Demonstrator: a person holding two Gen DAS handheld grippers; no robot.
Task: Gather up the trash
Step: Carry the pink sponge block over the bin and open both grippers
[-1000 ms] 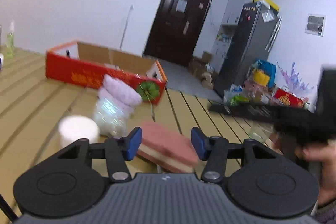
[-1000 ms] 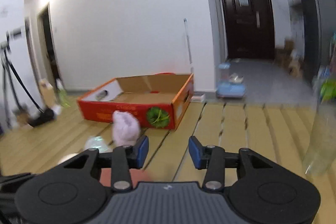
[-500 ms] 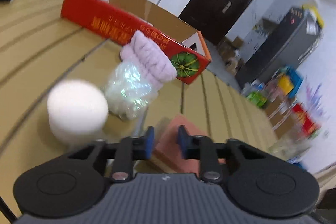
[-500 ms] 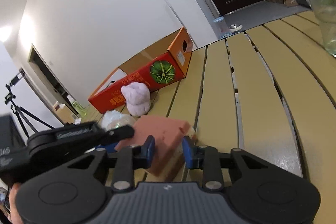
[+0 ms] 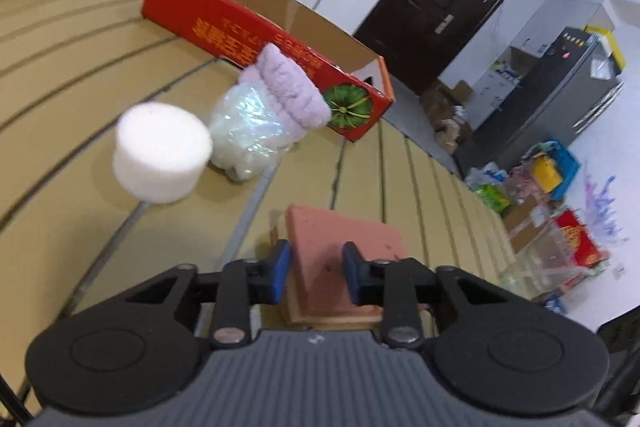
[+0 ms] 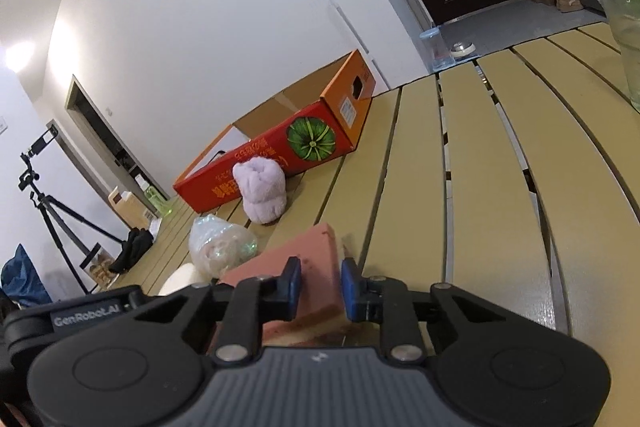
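Note:
A pink sponge block (image 5: 344,235) lies on the slatted table, one end raised. My left gripper (image 5: 316,273) pinches its near corner between the blue pads, and the jaws are opening slightly. From the other side, my right gripper (image 6: 320,281) has the sponge's (image 6: 296,251) end between its pads, with the jaws closing on it. Farther off lie a white foam cylinder (image 5: 160,151), a crumpled clear plastic bag (image 5: 248,131) and a lilac fluffy cloth (image 5: 292,91). An open red cardboard box (image 5: 248,27) stands behind them.
The yellow slatted table (image 6: 480,187) stretches to the right, with a tall clear glass (image 6: 620,27) at its far right edge. A tripod (image 6: 52,211) stands on the floor at left. A dark door, a fridge and floor clutter lie beyond the table.
Both grippers came down onto the pink sponge and rolled. Their jaws went from wide apart to narrow with the sponge between them.

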